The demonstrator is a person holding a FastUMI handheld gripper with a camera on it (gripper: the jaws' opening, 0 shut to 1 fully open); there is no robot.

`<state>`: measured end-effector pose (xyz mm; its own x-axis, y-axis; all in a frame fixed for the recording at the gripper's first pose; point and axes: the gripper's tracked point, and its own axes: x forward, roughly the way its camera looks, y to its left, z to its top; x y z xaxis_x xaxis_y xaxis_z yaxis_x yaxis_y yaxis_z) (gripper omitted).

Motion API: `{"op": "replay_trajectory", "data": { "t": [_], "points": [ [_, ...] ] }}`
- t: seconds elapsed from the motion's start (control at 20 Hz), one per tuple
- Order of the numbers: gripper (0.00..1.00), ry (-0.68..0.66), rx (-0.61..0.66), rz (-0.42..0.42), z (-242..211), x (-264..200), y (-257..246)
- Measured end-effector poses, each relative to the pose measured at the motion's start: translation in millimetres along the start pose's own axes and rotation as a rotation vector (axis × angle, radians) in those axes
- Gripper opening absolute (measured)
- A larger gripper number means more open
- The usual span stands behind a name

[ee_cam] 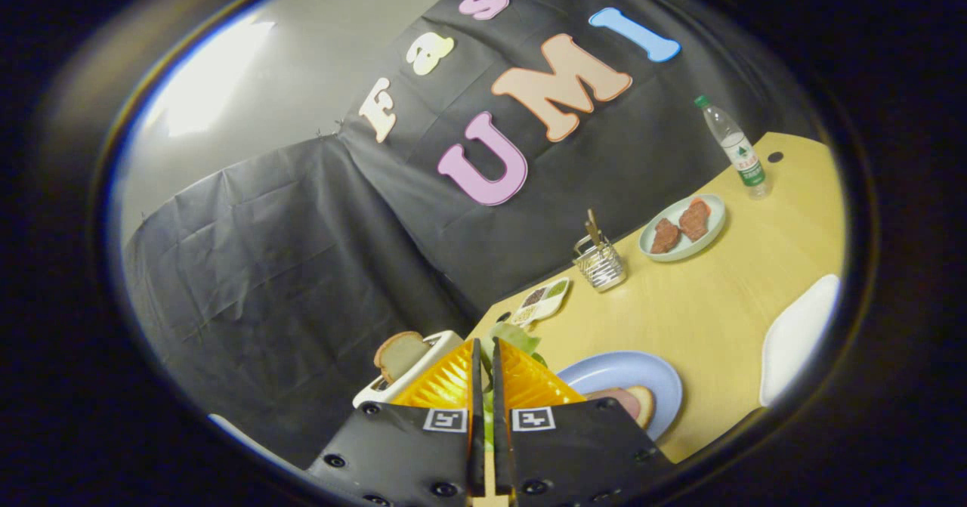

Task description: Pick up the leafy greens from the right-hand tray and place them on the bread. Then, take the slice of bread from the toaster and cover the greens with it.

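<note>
**While the fingers pinch the greens – table inventory**

While the view tilts steeply, the gripper (486, 363) sits at the near end with its two orange fingers (446, 382) drawn almost together, a thin slot left between them.

- Greens (515, 336) – a pale green leaf, pinched between the fingers; its upper part rises past the fingertips and a green strip shows down the slot. The leaf is held clear of the table.
- Toaster (423, 360) – white, just beside the left finger and partly hidden behind it. One slice of bread (399, 353), brown-crusted, stands up out of its slot.
- Blue plate (627, 375) – just beside the right finger, on the yellow table (718, 303). On it lies a round of bread with a pinkish slice against it (631, 401), partly hidden by the gripper body.
- Small tray (541, 301) – white, divided into compartments, beyond the greens; contents too small to tell.
- Wire holder (600, 264) – beyond the small tray, with wooden sticks standing in it.
- Pale green plate (682, 227) – farther along the table, bearing two reddish-brown pieces (680, 229).
- Bottle (734, 146) – clear plastic, green cap, upright near the table's far end, well apart from the blue plate.
- White dish (797, 338) – at the table's edge to the right of the blue plate; it is cut off from sight in part.
</note>
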<state>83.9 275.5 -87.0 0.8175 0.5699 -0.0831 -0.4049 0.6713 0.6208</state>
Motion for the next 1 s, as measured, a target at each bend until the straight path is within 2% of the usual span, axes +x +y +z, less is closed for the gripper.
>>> {"op": "replay_trajectory", "data": {
  "t": [0.25, 0.55, 0.75, 0.9, 1.0],
  "points": [
    [0.08, 0.113, -0.046, -0.097, -51, 18, -33],
    [0.08, 0.165, -0.135, -0.245, -60, 1, -83],
    [0.07, 0.197, -0.237, -0.355, -70, -4, -117],
    [0.09, 0.216, -0.27, -0.411, -71, -6, -136],
    [0.15, 0.226, -0.28, -0.432, -73, -10, -140]
  ]
}}
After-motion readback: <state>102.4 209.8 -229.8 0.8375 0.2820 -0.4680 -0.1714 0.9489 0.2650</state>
